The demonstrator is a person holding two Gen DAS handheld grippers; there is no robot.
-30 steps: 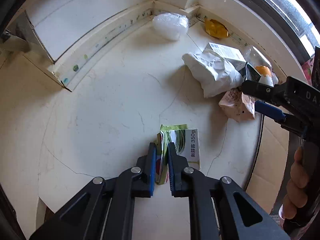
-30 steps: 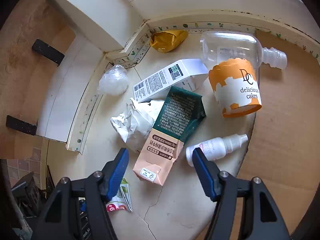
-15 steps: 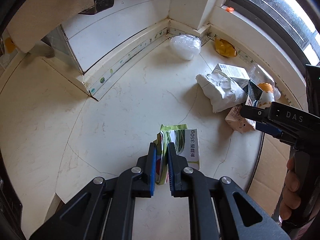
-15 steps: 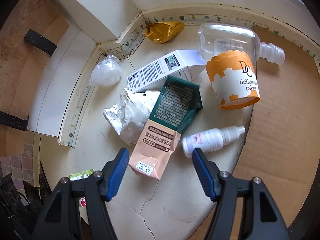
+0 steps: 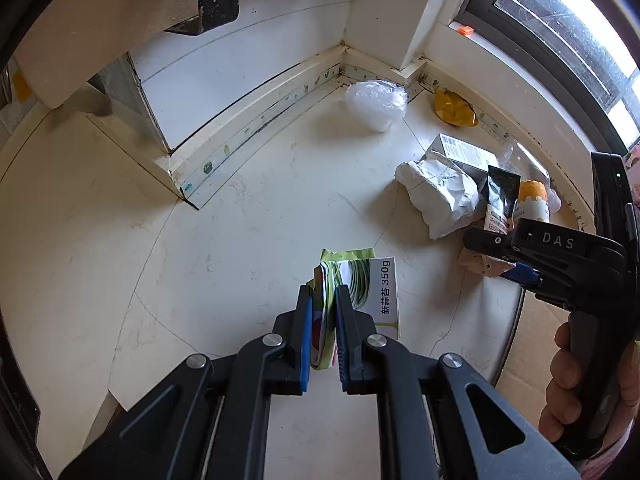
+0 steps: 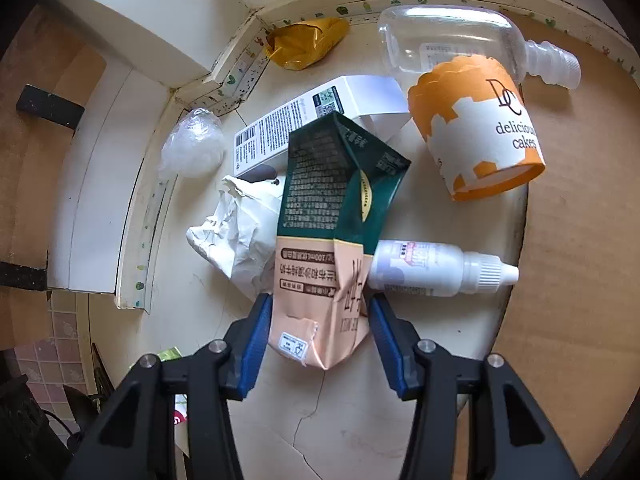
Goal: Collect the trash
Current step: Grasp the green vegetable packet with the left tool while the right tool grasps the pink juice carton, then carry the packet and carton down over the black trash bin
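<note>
In the left wrist view, the right gripper (image 5: pixel 516 270) shows only one blue pad; the other pad and the pink end of the carton (image 5: pixel 486 266) sit behind its black body. The orange cup (image 5: pixel 532 200) and clear bottle (image 5: pixel 516 156), at right, are mostly covered by the carton. The hand (image 5: pixel 576 384) is cut by the right edge.

In the right wrist view, the crumpled white paper (image 6: pixel 236 232) and white box (image 6: pixel 304 120) run under the carton (image 6: pixel 332 216). The small bottle (image 6: pixel 432 268) has its base hidden there. Carton print is too small to read. The green packet (image 6: pixel 170 354), lower left, is largely hidden behind the gripper arm.
</note>
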